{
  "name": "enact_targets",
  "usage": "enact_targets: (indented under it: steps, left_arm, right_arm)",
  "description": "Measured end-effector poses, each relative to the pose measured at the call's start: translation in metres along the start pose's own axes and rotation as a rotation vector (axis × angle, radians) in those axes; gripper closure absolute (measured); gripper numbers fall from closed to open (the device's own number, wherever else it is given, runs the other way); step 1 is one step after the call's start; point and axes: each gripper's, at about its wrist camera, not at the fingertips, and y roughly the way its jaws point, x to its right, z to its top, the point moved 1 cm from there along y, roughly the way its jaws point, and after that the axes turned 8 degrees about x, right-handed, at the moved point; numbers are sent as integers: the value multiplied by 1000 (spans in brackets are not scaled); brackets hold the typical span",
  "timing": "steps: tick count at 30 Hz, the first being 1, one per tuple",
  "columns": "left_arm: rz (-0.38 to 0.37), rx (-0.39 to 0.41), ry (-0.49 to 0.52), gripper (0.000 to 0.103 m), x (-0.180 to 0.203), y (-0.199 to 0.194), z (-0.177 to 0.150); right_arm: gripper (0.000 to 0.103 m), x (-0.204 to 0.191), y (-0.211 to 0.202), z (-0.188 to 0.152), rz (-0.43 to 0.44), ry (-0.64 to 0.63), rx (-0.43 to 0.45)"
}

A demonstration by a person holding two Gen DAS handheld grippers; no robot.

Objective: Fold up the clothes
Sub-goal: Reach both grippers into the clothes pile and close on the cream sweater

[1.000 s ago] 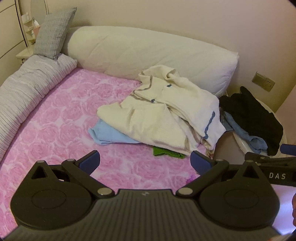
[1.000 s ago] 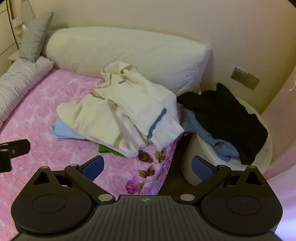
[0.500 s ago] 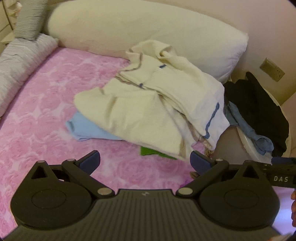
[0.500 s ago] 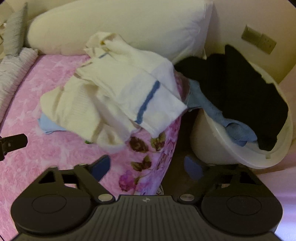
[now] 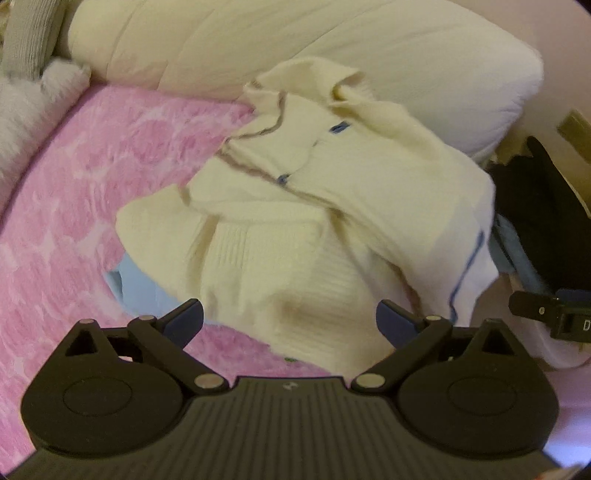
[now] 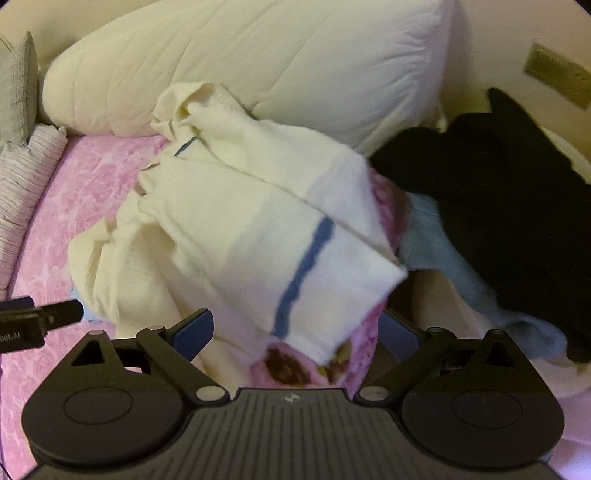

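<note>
A white tub (image 6: 436,306) at right holds black clothes (image 6: 517,206) and a blue garment (image 6: 458,269). The cream pile (image 5: 332,229) fills mid-frame on the bed (image 5: 92,177), beyond both grippers' wide, empty fingers; the right gripper (image 6: 295,328) has just reopened, and the left gripper (image 5: 290,321) is spread too.

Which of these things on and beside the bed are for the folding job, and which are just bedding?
For the job: cream garment, light blue garment, black garment in the basin.
Just lying about: white pillow, grey cushion, pink bedspread.
</note>
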Motion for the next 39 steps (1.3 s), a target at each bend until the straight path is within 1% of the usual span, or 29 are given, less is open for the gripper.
enact_targets:
  steps: [2,6,11,13,14,15,16,17,19,20,21,23,24,25,26,27,28,29,30,31,32,33,34,35,39]
  left_arm:
    - [3,-20,-18,4,-3,14,-3]
    - [16,-69,-54,4,5,46,-8]
    - [30,-75,-93,4,15,81,-6]
    - [62,-74,-98,6,16,95,-4]
    - [70,-72,-114,11,15,102,-3]
    - [60,-76,-128,25,13,107,-2]
    - [33,-85,-152,34,11,112,-1]
    - [7,-94,-177,47,8,115,-1]
    - [3,-95,-194,57,6,116,0]
    - [6,-91,-195,66,6,115,1]
    - [11,-86,-200,70,5,114,1]
    - [9,-77,-235,72,-1,110,2]
    - [7,-79,-254,69,-3,111,1]
    - [4,-83,-272,66,-6,112,1]
    - [1,-88,-290,61,-9,114,0]
    - [3,-89,-298,62,-10,117,-1]
    - [1,-88,-299,65,-10,119,-1]
    - [-1,-85,-292,74,-8,119,0]
    - [1,-77,-282,80,-6,116,1]
    - [5,-62,-272,83,-5,112,1]
    - [3,-47,-280,87,-7,105,1]
    - [-2,-31,-294,91,-10,98,0]
    - [-7,-16,-308,91,-13,91,0]
    - [-14,3,-326,91,-17,82,-1]
    - [-16,93,-376,92,-35,37,3]
  right_arm:
    - [5,-4,14,5,-2,-33,-15]
    - [5,-5,39,12,-10,-72,-35]
    - [5,6,57,27,-33,-101,-27]
    - [5,11,61,35,-33,-104,-12]
    - [5,14,63,39,-36,-106,-4]
    - [5,15,65,43,-30,-113,6]
    - [4,16,67,47,-24,-120,16]
    - [4,18,69,50,-18,-127,25]
    - [2,17,74,58,12,-148,43]
    - [2,14,77,62,35,-169,52]
    - [1,12,79,66,58,-190,62]
    - [0,2,86,71,95,-252,75]
    - [0,-3,89,73,113,-284,79]
    - [0,-9,95,73,130,-311,65]
    - [0,-13,99,69,123,-334,48]
    - [2,-17,104,65,116,-356,31]
    - [9,-21,108,61,109,-378,15]
    - [27,-26,112,57,102,-401,-2]
    - [41,-30,116,53,94,-423,-19]
    - [52,-34,120,50,88,-444,-35]
    - [68,-33,114,52,92,-443,-32]
    - [80,-29,107,56,111,-410,-39]
    - [86,-25,99,59,132,-383,-40]
    - [88,-23,90,62,149,-372,-29]
    - [90,-33,44,69,198,-417,57]
